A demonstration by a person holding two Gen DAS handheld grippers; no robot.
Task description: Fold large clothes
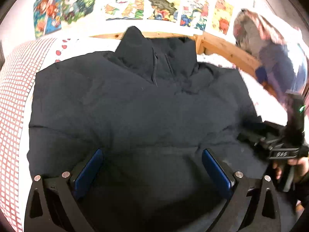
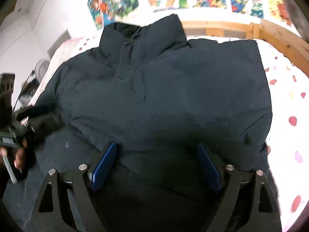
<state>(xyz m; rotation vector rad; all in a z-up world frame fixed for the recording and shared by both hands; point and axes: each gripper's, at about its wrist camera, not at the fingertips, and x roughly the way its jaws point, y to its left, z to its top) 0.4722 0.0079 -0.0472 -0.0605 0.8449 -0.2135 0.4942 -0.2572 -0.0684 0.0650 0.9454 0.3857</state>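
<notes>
Grippers [image 1: 152, 167] [image 2: 155, 162] spread above jacket [image 1: 135, 104], fingers [image 1: 90, 166] apart

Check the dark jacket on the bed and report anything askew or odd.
Little stands out. The dark jacket lies flat on the bed, collar standing up toward the wooden frame. Only small pale specks mark the fabric near its lower left. Both grippers hover open.

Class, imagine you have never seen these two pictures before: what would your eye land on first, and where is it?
The big dark puffy jacket dominates, spread flat on the bed with its tall collar toward the far wall. Next come the bright comic posters across that wall above the wooden bed frame. At the bottom, the left tongs and the right tongs stand open over the jacket's hem.
</notes>
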